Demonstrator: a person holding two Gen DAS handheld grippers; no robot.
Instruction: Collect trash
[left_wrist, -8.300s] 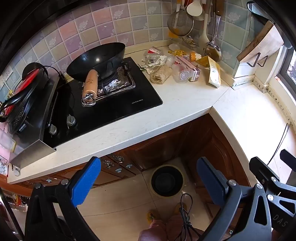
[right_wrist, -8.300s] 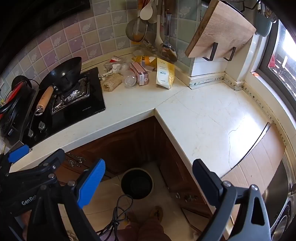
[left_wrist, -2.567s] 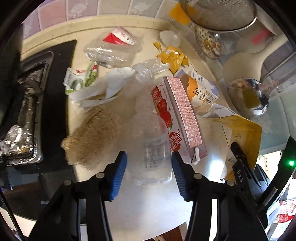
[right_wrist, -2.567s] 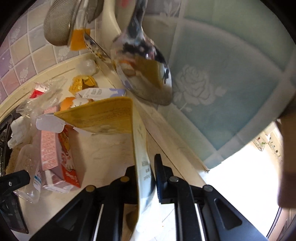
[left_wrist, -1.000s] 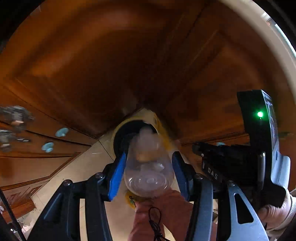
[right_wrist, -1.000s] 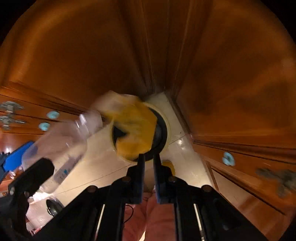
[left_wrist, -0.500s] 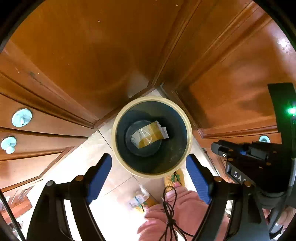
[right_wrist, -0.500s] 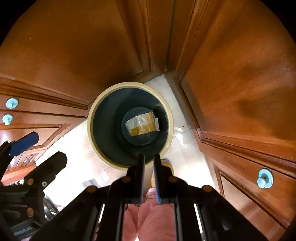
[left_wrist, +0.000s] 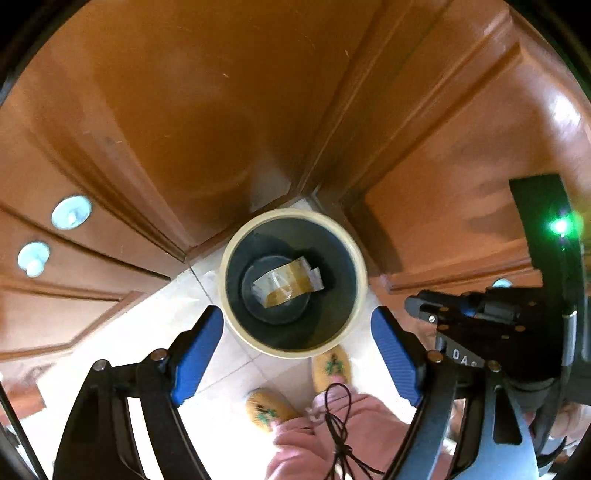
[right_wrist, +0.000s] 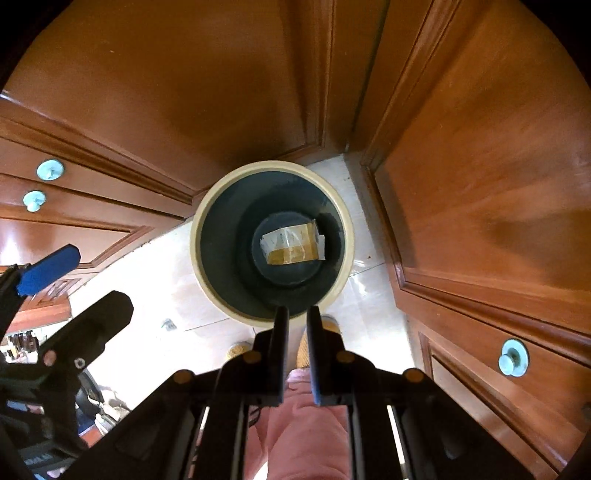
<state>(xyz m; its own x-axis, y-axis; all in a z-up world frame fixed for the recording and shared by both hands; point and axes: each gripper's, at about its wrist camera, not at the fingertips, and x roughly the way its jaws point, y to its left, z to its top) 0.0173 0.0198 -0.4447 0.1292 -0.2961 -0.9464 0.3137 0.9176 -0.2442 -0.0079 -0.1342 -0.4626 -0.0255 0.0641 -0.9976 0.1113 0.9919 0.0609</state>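
A round dark bin (left_wrist: 223, 284) with a cream rim stands on the floor in the cabinet corner. At its bottom lies a yellow and white packet (left_wrist: 291, 282) with what looks like clear plastic across it. My left gripper (left_wrist: 295, 350) hangs above the bin's near rim, open, with nothing between its blue pads. Seen from the right wrist, the bin (right_wrist: 195, 251) and packet (right_wrist: 291, 245) lie straight below. My right gripper (right_wrist: 297, 317) is shut and empty over the near rim. The left gripper's fingers (right_wrist: 48, 271) show at the left.
Brown wooden cabinet doors (left_wrist: 184, 110) with pale blue knobs (right_wrist: 513, 358) close in behind and on both sides of the bin. Pale floor tiles (right_wrist: 147, 280) lie to the left. A person's yellow slippers (left_wrist: 332, 365), pink trouser legs and a black cord (left_wrist: 340, 424) are just below the grippers.
The clear bottle has left my left gripper, whose jaws have spread wide. The yellow packet has dropped from the right gripper into the bin. Both grippers have sunk closer to the bin.
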